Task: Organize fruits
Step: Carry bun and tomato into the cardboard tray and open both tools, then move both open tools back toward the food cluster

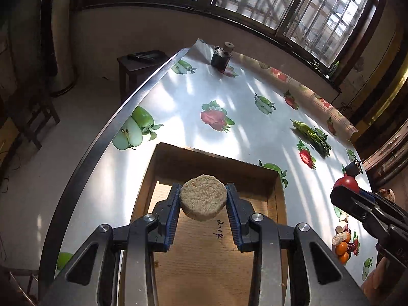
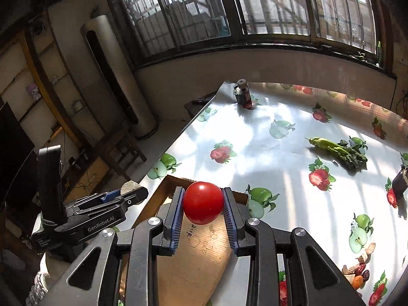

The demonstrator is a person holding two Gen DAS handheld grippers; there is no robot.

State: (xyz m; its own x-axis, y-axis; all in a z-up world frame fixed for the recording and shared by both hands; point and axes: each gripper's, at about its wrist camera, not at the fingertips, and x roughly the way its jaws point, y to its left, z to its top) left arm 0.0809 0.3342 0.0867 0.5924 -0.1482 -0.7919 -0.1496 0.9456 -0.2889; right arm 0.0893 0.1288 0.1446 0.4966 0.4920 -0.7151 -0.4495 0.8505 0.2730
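The red tomato [image 2: 203, 202] is sitting between the two blue pads of the right claw [image 2: 203, 204]. The claw is pinching it on both sides, so it is hanging in the air and not rolling away. It is floating just above the near corner of the brown cardboard box [image 2: 196, 262], which is lying open on the desk [image 2: 280, 168].

The left claw [image 1: 203, 201] is pinching a round, flat, crumbly tan cake [image 1: 203, 197], maybe a slice of some food; I cannot tell what it is. It is hanging over the middle of the same box. Both things are being held over the box, so I think the job now is to drop them inside it. The box has low walls, so the things should stay put once they are let go.

The box floor under the left claw is looking bare, with only some pen marks on it, so there is lots of room to set things down. The two claws are close side by side, so they could bump if both go down together. The left edge of the desk is just beside the box, and a tomato dropped there could roll off.

Farther out, a bunch of green leafy vegetable [image 2: 339, 150] is lying on the shiny fruit-printed cloth, well apart from the box. A small dark holder [image 2: 242, 97] is standing at the far corner, near the windows.
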